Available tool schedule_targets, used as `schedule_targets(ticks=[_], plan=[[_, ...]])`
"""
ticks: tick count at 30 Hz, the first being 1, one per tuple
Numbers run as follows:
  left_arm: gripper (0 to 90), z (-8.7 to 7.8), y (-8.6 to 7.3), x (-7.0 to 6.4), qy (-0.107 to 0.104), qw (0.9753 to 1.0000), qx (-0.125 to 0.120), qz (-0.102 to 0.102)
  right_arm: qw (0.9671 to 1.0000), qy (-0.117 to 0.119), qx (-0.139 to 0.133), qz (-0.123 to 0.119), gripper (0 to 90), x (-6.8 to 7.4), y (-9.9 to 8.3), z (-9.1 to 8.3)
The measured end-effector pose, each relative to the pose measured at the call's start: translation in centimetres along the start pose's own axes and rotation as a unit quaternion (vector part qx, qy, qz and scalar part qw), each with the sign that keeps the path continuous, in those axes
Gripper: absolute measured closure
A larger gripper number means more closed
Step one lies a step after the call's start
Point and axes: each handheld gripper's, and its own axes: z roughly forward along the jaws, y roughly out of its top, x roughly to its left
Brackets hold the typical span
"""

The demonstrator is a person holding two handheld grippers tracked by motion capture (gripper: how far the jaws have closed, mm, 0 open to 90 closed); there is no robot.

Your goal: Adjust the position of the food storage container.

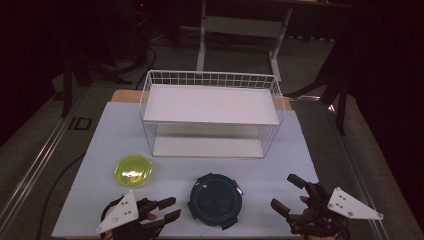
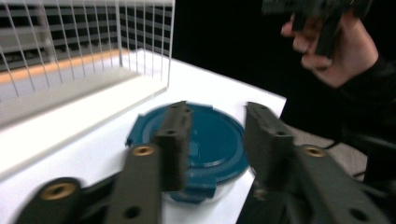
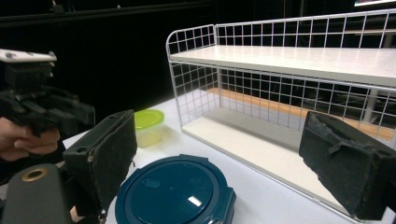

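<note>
On the white tabletop (image 1: pixel 300 150) in a dark room, I hold my left gripper (image 1: pixel 167 209) and right gripper (image 1: pixel 285 194), jaws apart and empty, flanking the blue-lidded container (image 1: pixel 215 199) between them, presumably to lift it toward the wire shelf rack (image 1: pixel 210 112); its contents stay hidden.
</note>
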Motion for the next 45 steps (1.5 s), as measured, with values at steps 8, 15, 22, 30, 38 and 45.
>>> schedule_targets(ticks=[8, 15, 22, 30, 38, 45], plan=[[88.8, 2.2, -1.8, -0.3, -0.011, 0.9976, 0.068, -0.003, 1.0000, 0.000, 0.005, -0.004, 10.8, 0.0, -0.3, 0.1], [89.2, 3.5, -2.9, -0.9, -0.019, 0.9940, 0.107, -0.011, 1.0000, 0.000, 0.007, 0.001, 10.9, -0.1, -0.5, 0.1], [89.2, 5.1, -4.1, -1.1, -0.035, 0.9894, 0.140, -0.021, 0.9999, 0.002, 0.011, 0.002, 10.9, -0.1, -0.6, 0.1], [89.2, 6.5, -4.7, -1.0, -0.035, 0.9868, 0.156, -0.025, 0.9999, 0.000, 0.009, 0.004, 10.9, -0.3, -0.8, -0.1], [89.4, 6.8, -4.8, -0.6, -0.025, 0.9854, 0.167, -0.021, 0.9999, 0.000, 0.010, 0.008, 10.9, -0.5, -0.9, -0.3], [89.4, 6.8, -4.5, 0.5, -0.003, 0.9853, 0.169, -0.025, 1.0000, 0.000, 0.007, 0.007, 10.9, -0.5, -0.9, -0.4]])
